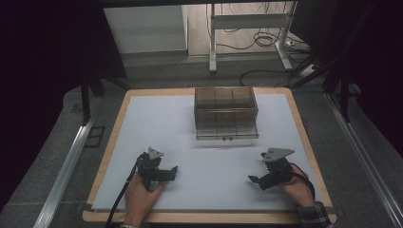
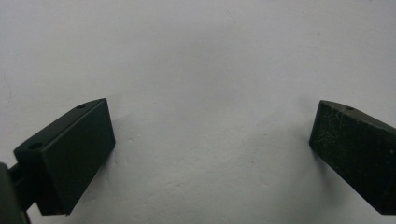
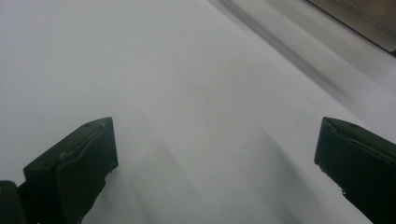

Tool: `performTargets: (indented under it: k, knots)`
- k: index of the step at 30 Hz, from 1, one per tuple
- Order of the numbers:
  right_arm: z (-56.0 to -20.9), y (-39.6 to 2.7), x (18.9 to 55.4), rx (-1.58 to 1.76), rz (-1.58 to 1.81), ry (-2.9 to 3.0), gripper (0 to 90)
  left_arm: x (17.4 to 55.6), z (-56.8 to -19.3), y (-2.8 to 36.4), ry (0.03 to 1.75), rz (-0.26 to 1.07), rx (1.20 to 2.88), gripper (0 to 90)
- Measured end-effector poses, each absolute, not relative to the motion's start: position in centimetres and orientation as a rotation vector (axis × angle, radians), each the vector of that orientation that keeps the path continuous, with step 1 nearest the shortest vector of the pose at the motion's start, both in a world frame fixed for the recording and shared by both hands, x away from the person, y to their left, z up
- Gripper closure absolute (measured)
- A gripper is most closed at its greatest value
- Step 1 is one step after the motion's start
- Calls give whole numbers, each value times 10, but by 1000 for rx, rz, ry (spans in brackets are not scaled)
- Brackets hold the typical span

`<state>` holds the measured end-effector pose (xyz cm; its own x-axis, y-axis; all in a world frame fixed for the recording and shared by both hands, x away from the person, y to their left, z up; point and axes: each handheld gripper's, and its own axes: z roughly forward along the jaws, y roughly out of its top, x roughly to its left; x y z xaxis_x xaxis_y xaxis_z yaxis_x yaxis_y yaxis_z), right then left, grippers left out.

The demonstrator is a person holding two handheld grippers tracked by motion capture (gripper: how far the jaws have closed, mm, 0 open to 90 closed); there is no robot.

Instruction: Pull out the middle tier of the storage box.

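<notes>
High view puts the clear plastic organizer box (image 1: 226, 113) in the upper middle of the frame, on the white mat (image 1: 157, 133) covering the counter (image 1: 110, 156). It looks light, stiff and slick, probably easy to skid; I'd take it by a side wall or the low front lip. My left hand-held gripper (image 1: 170, 172) and right hand-held gripper (image 1: 254, 180) sit lower down, both with jaws spread wide and empty. Open mat lies all round; counter edges stay close at either side.
</notes>
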<state>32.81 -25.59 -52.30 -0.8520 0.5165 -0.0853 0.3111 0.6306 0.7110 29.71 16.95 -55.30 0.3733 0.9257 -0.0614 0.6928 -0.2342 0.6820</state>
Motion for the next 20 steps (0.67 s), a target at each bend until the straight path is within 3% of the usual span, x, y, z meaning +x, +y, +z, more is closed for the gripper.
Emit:
performTargets:
  k: [20]
  knots:
    - [-534, -259, 324, 727, 1019, 2613, 0, 297, -553, 170, 1390, 478, 2009, 0]
